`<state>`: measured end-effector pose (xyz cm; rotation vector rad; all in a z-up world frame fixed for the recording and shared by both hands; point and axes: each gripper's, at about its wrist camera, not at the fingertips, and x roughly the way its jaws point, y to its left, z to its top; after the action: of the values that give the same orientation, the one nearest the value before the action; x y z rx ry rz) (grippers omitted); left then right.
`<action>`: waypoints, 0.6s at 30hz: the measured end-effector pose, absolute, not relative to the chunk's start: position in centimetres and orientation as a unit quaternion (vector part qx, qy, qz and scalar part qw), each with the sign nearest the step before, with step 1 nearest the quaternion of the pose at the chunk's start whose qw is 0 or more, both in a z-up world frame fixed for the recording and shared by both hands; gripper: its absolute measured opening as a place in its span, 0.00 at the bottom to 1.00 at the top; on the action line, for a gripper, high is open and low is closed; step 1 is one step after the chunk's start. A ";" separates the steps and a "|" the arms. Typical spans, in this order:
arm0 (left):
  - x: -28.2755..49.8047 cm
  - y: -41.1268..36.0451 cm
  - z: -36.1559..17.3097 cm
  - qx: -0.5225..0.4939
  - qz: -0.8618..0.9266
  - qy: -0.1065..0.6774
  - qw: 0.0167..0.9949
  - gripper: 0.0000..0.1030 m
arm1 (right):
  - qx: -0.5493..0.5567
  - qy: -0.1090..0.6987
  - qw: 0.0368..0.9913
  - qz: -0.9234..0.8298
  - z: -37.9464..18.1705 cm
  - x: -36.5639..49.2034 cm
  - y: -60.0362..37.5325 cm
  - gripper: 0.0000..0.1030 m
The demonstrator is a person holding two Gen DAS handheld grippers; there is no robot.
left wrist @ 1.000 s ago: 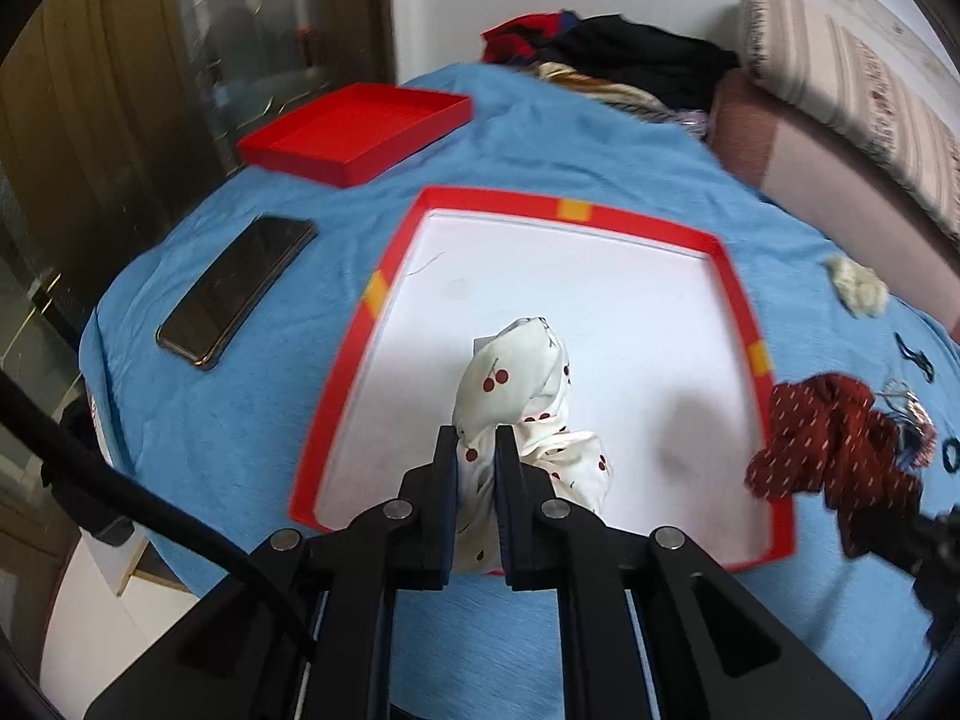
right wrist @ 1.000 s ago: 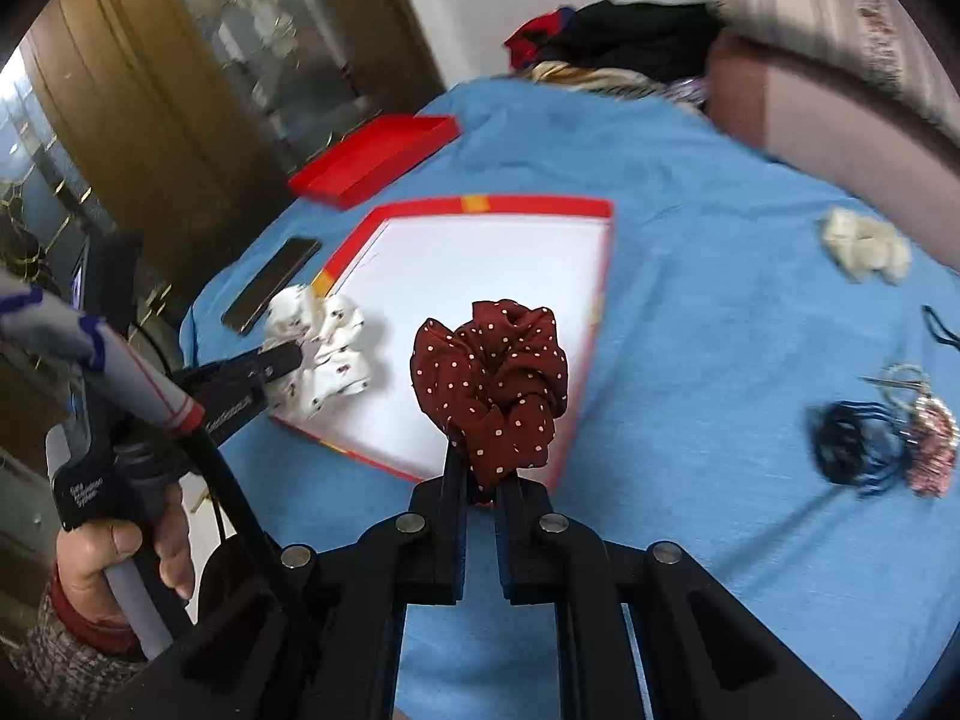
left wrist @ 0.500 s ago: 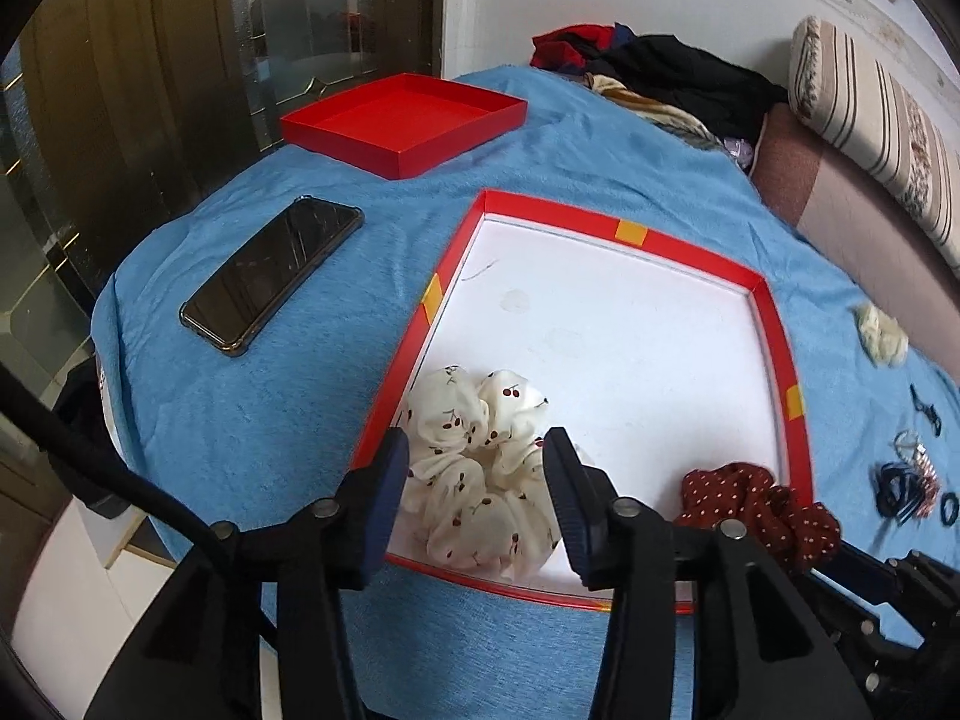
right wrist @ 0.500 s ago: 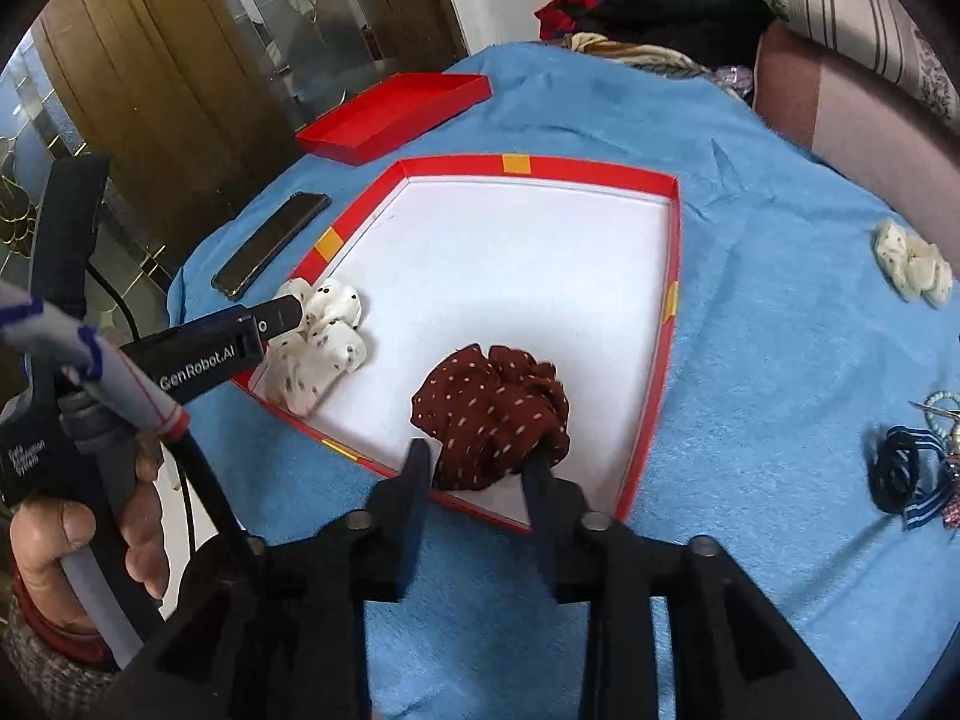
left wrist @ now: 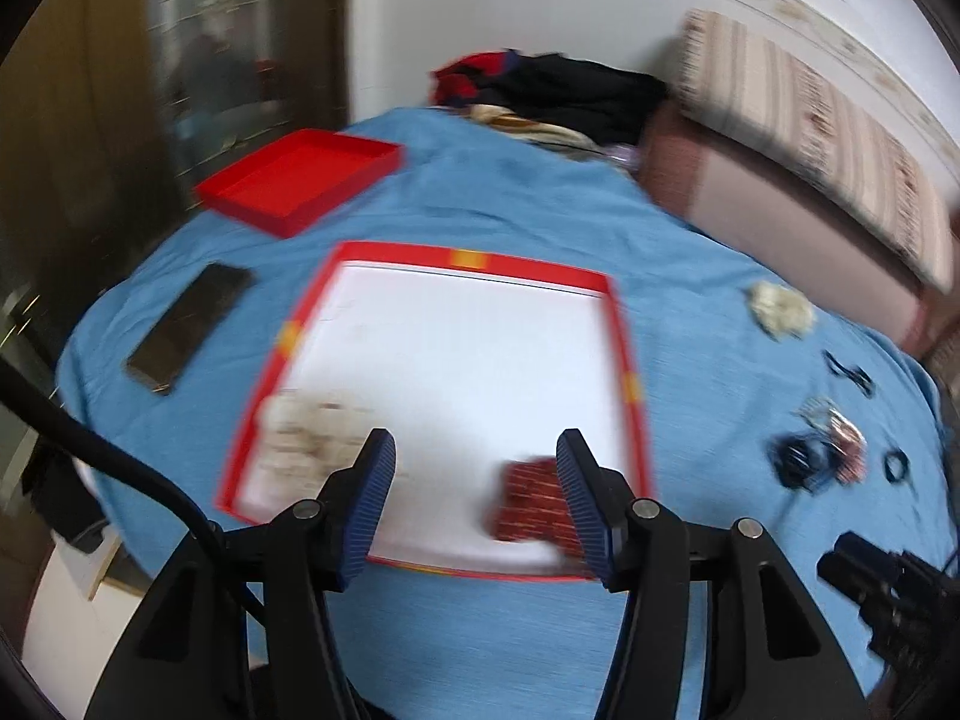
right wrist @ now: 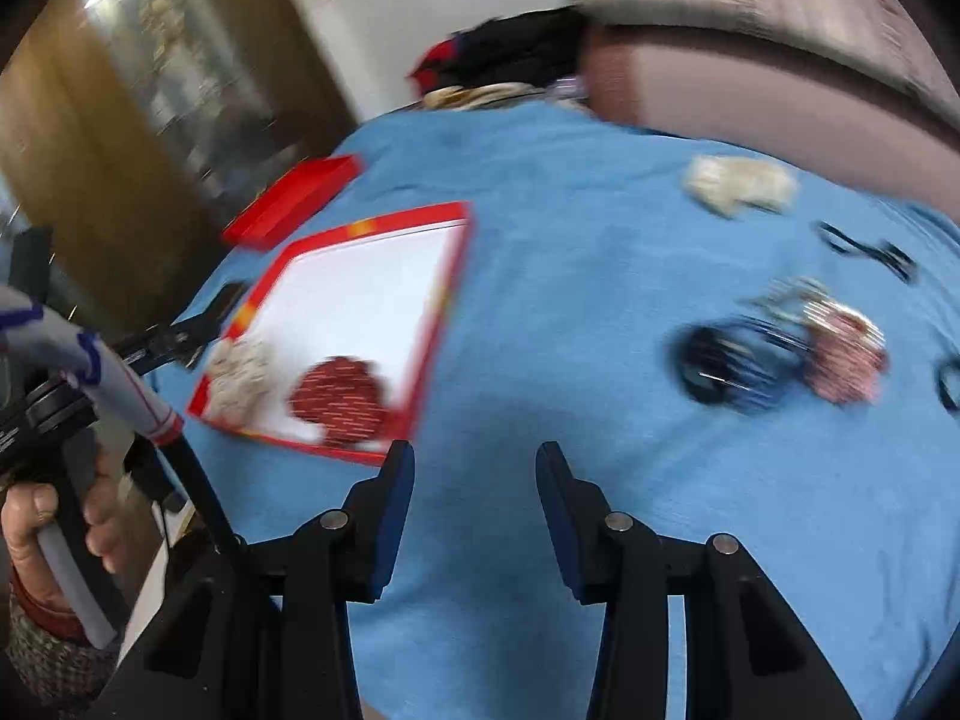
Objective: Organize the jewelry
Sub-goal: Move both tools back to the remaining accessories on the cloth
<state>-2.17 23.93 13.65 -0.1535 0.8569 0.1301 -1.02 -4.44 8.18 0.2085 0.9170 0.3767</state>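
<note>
With both scrunchies lying in the red-rimmed tray (left wrist: 630, 360), left gripper (left wrist: 474, 504) and right gripper (right wrist: 474, 498) had just spread their jaws, empty; next pick, judged: hair ties (right wrist: 738, 366) right of the tray.

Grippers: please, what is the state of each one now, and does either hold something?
Left gripper: open, holds nothing; jaws have just been opening.
Right gripper: open, holds nothing; jaws have just been opening.
</note>
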 end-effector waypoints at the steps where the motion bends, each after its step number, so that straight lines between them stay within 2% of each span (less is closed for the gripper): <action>1: -2.0 22.6 13.6 -0.068 0.049 0.418 0.904 0.53 | 0.109 0.439 0.877 0.162 7.9 -1.5 -6.5 0.44; 9: -0.4 12.0 11.8 -0.032 -0.064 0.450 0.890 0.53 | 0.166 0.443 0.879 0.056 5.4 -3.9 -18.2 0.44; 18: 5.0 2.9 6.5 0.012 -0.139 0.490 0.861 0.53 | 0.192 0.433 0.880 0.043 4.1 -2.7 -21.7 0.45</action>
<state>4.98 2.89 6.46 0.0256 1.0279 -0.2915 -2.67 -21.66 4.09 0.4009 0.9029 0.0900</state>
